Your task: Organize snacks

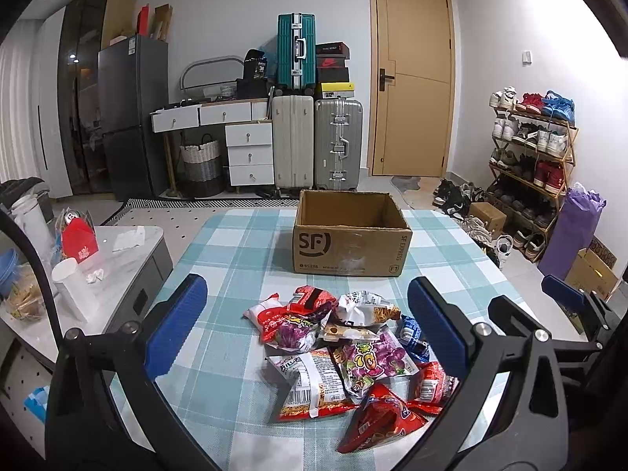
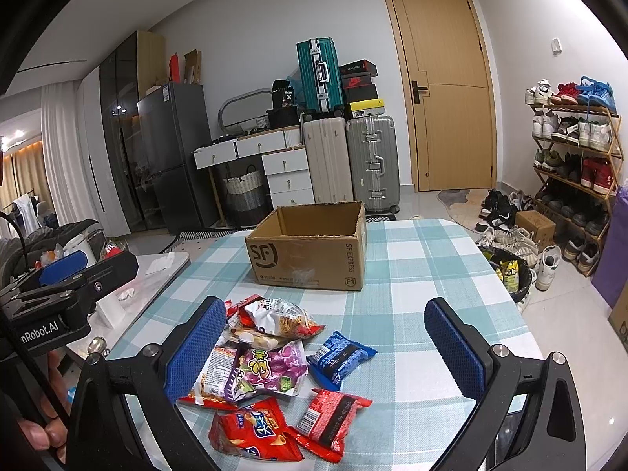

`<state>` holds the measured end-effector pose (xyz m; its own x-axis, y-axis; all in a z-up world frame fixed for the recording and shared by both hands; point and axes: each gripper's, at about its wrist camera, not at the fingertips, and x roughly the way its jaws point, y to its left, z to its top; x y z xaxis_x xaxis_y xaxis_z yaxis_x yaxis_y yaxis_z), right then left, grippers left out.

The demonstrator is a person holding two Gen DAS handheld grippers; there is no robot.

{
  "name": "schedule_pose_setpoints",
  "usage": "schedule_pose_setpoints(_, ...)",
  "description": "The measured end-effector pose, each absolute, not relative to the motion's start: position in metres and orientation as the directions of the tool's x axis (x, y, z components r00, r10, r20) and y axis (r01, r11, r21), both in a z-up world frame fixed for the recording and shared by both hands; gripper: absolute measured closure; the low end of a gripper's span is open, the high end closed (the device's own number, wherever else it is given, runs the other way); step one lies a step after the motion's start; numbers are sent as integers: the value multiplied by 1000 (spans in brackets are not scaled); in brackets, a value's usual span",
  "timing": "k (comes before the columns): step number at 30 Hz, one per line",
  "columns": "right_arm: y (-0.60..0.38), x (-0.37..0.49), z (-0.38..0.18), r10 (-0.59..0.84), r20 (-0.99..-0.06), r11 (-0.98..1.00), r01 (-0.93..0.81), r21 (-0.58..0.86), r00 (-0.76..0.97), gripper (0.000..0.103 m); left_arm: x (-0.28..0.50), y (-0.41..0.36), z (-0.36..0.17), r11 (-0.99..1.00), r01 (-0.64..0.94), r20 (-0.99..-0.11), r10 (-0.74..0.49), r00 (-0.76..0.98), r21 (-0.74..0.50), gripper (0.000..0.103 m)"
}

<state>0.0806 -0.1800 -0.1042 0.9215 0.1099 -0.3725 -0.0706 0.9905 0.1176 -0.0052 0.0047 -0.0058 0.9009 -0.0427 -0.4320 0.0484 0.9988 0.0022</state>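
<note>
A pile of snack packets point(image 1: 345, 349) lies on the checked tablecloth, also in the right wrist view point(image 2: 271, 357). Behind it stands an open empty cardboard box point(image 1: 349, 235), also in the right wrist view point(image 2: 310, 247). My left gripper point(image 1: 310, 322) is open and empty, hovering over the pile. My right gripper point(image 2: 333, 349) is open and empty, above the pile's right side, near a blue packet point(image 2: 339, 357) and a red packet point(image 2: 331, 418). The right gripper also shows at the right edge of the left wrist view point(image 1: 569, 302).
A low white side table point(image 1: 117, 251) with cups and a red carton stands left of the table. A shoe rack point(image 1: 530, 165) and shoes on the floor are to the right. Suitcases point(image 1: 318, 141), drawers and a fridge stand at the back wall.
</note>
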Motion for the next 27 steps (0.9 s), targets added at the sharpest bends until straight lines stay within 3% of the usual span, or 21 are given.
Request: schedule_pose_setpoints(27,-179,83,-108,111,-375,990,-71,118,920,0,-7,10,-3,998,58,-430,-61,901,-20,1)
